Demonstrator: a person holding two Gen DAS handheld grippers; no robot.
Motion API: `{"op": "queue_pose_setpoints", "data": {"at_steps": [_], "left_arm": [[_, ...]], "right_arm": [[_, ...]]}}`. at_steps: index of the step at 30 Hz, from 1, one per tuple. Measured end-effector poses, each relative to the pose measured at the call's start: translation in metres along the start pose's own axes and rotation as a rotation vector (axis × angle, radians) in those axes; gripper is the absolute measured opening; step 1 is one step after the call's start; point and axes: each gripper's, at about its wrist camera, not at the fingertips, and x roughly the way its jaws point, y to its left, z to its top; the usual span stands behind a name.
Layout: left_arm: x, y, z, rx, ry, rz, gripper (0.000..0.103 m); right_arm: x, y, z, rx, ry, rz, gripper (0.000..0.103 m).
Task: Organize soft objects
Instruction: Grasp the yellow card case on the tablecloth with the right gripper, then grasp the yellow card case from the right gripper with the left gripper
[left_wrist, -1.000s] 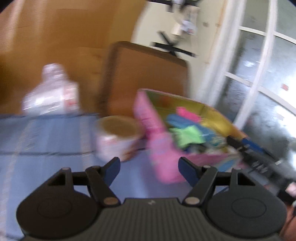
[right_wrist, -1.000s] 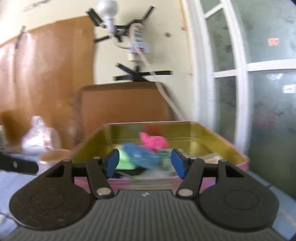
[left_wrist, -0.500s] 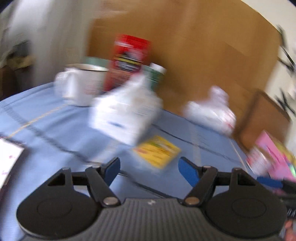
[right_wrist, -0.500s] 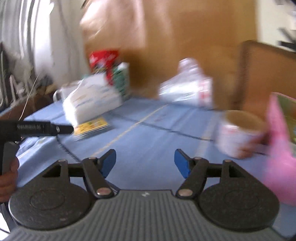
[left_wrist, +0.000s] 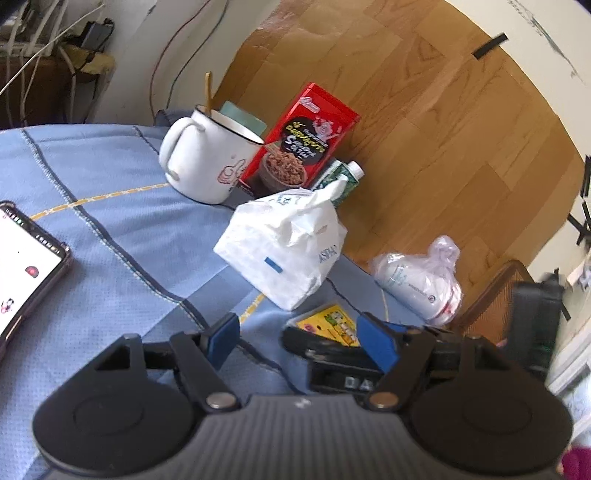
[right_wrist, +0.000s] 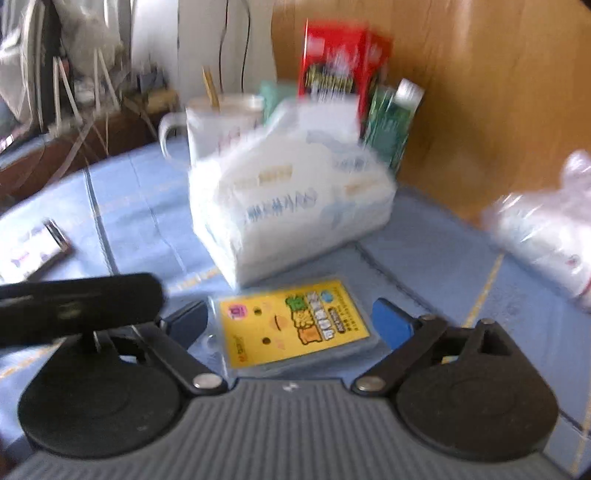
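Note:
A flat yellow packet in clear plastic (right_wrist: 293, 325) lies on the blue tablecloth (right_wrist: 436, 254), between the open fingers of my right gripper (right_wrist: 291, 325). It also shows in the left wrist view (left_wrist: 330, 323), partly behind the right gripper's black body (left_wrist: 343, 365). My left gripper (left_wrist: 301, 338) is open and empty, hovering above the cloth to the left of the packet. A white tissue pack (left_wrist: 282, 245) stands just behind the packet (right_wrist: 291, 210).
A white mug (left_wrist: 207, 158), a red cereal box (left_wrist: 299, 140) and a green carton (left_wrist: 338, 181) stand at the back by a wooden board. A wrapped white bundle (left_wrist: 424, 280) lies to the right. A phone (left_wrist: 22, 266) lies at the left.
Both grippers have swung left, away from the pink tin of soft items, to the tissue pack and the yellow packet. The right gripper has closed in around the packet.

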Motion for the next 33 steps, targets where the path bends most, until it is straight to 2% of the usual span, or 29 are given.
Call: {"op": "queue_pose_setpoints", "data": {"at_steps": [2,6,14,19,22,24,25,28,33], "left_arm": [[0.0,-0.004,-0.001,0.024,-0.011,0.001,0.077],[0.001,-0.013,-0.004,0.077,0.0,0.003,0.077],[0.007,-0.022,-0.006,0.129,0.035,0.002,0.077],[0.013,-0.036,-0.011,0.215,0.067,0.022,0.077],[0.02,-0.047,-0.015,0.274,0.113,0.026,0.078],[0.023,-0.056,-0.019,0.294,0.132,0.033,0.078],[0.024,-0.061,-0.021,0.285,0.149,0.017,0.078],[0.028,-0.084,-0.033,0.243,0.22,-0.095,0.077],[0.034,-0.149,-0.067,0.374,0.319,-0.219,0.073]], "right_arm": [[0.004,-0.011,-0.001,0.055,0.005,0.045,0.101],[-0.009,-0.019,-0.011,0.036,0.011,0.047,0.1],[-0.068,-0.044,-0.063,0.024,-0.001,0.082,0.1],[-0.123,-0.06,-0.11,0.005,-0.013,0.011,0.101],[-0.156,-0.065,-0.137,0.01,-0.047,-0.125,0.103],[-0.174,-0.071,-0.153,0.05,-0.062,-0.175,0.103],[-0.182,-0.072,-0.16,0.078,-0.067,-0.194,0.103],[-0.2,-0.075,-0.173,0.131,-0.085,-0.232,0.103],[-0.219,-0.078,-0.182,0.269,-0.138,-0.177,0.102]]}}
